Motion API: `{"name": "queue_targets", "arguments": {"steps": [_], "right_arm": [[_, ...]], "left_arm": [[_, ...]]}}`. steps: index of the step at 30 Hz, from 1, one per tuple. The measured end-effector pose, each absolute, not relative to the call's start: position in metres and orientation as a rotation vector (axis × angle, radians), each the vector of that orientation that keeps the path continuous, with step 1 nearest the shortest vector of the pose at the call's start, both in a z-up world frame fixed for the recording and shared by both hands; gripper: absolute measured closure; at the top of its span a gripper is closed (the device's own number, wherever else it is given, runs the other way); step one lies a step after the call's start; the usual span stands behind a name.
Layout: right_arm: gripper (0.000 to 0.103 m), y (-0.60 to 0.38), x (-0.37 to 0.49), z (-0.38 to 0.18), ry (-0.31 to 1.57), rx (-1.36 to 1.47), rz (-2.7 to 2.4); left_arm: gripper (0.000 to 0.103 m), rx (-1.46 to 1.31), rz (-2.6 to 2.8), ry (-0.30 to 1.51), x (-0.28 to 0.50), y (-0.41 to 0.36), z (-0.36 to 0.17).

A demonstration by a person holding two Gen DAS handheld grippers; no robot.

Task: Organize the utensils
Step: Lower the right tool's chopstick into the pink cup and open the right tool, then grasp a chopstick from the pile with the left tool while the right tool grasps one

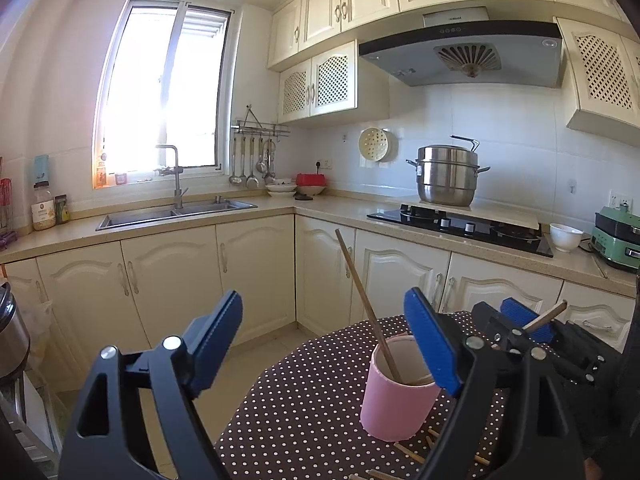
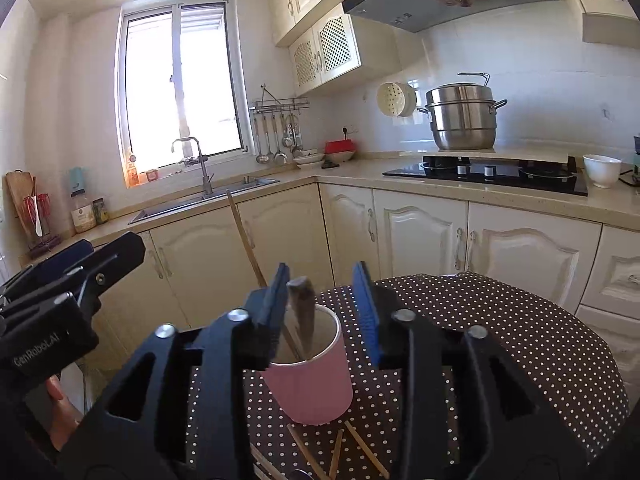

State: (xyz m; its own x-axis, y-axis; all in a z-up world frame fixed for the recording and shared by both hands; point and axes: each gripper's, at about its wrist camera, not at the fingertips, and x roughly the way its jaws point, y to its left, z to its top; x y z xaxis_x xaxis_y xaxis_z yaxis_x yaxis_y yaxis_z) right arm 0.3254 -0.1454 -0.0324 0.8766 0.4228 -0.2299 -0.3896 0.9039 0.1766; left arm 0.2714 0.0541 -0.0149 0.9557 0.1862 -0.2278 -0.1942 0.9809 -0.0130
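A pink cup (image 1: 394, 400) (image 2: 312, 380) stands on the polka-dot table (image 1: 304, 400) (image 2: 500, 340). One wooden chopstick (image 1: 366, 300) (image 2: 244, 236) leans in it. My left gripper (image 1: 324, 344) is open and empty, up and to the left of the cup. My right gripper (image 2: 324, 312) is open just above the cup; a second chopstick (image 2: 302, 312) stands between its fingers, its lower end in the cup. In the left wrist view this chopstick (image 1: 546, 314) shows at the right gripper (image 1: 520, 320). Several chopsticks (image 2: 360, 448) (image 1: 408, 452) lie on the table before the cup.
Behind the table run cream cabinets with a counter, a sink (image 1: 176, 212), a black hob (image 1: 460, 224) with a steel steamer pot (image 1: 446, 176) and a white bowl (image 1: 565, 237). A steel container (image 1: 12, 336) stands at the left edge.
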Motion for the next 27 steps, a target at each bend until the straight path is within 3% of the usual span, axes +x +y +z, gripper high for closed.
{"name": "queue_targets", "arguments": {"steps": [7,15,22,27], "right_arm": [[0.05,-0.159,0.303,-0.029,0.266,0.108,0.39],[0.048,-0.178,0.281,-0.048,0.399,0.051,0.375],[0.048,-0.177,0.265,-0.076,0.543,-0.058,0.399],[0.048,-0.187,0.261,-0.092,0.607,-0.051,0.418]], "left_arm": [[0.021,-0.053,0.175,0.316,0.256,0.056,-0.02],[0.021,-0.165,0.066,0.698,0.266,0.062,-0.068],[0.022,-0.276,-0.037,0.914,0.269,0.058,-0.111],[0.054,-0.301,-0.101,1.062,0.274,0.041,-0.136]]}}
